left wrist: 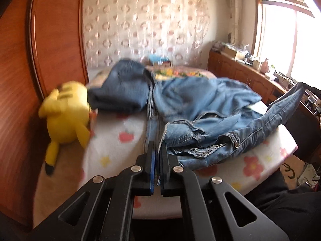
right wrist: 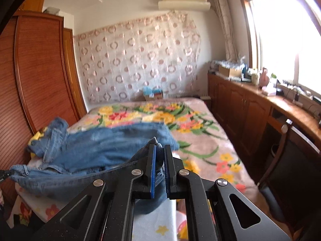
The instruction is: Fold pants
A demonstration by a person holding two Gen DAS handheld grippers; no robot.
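The yellow plush toy [left wrist: 66,118] is smeared by motion blur, and so is the folded dark denim [left wrist: 122,88] beside it. In the right wrist view the jeans [right wrist: 104,146] blur along their far edge, and their waistband corner runs off the left border (whatever holds it there is barely visible). The clutter on the window counter [right wrist: 280,98] is too small to identify.

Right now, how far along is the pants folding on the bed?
Done: one darker pair already lies folded beside the yellow plush toy. In hand: the light blue jeans, the right gripper shut on an edge and the left gripper shut at the waistband. Left: those jeans lie crumpled and unfolded across the bed.
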